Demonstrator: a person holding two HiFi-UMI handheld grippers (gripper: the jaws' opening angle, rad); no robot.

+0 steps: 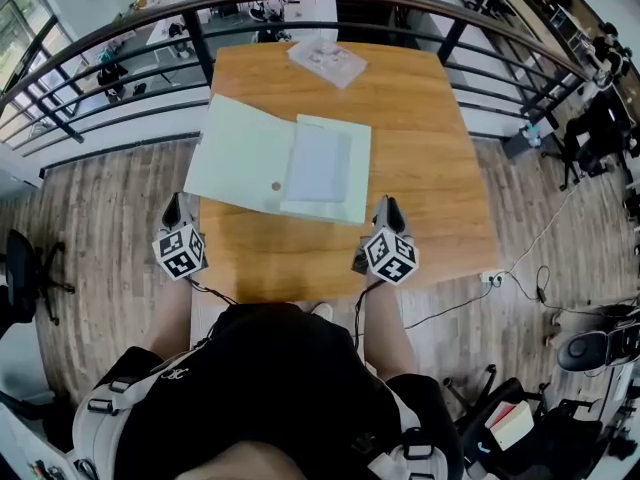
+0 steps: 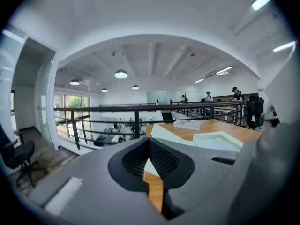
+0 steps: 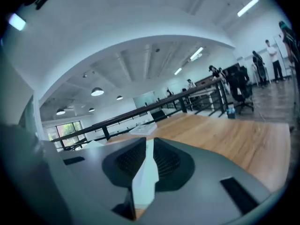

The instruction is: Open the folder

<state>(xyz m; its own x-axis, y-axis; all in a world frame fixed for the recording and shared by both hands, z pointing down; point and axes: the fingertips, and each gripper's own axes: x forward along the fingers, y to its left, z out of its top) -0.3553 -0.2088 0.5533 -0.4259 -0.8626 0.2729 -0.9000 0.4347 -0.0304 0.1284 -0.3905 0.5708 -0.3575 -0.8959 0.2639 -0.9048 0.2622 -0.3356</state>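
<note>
Wooden table (image 1: 440,168), square, set against a dark railing (image 1: 120,28) on its far side. Pale green folder (image 1: 245,148), lying open and flat on the table's near-left part, its left flap overhanging the left edge. White sheets (image 1: 318,163) resting in the folder's right half. Paper packet (image 1: 328,60) at the far edge, well apart from the folder. Left hand-held gripper (image 1: 174,206), by the near left corner, jaws closed, empty. Right hand-held gripper (image 1: 388,206), near the folder's near right corner, jaws slightly apart, gripping nothing.
</note>
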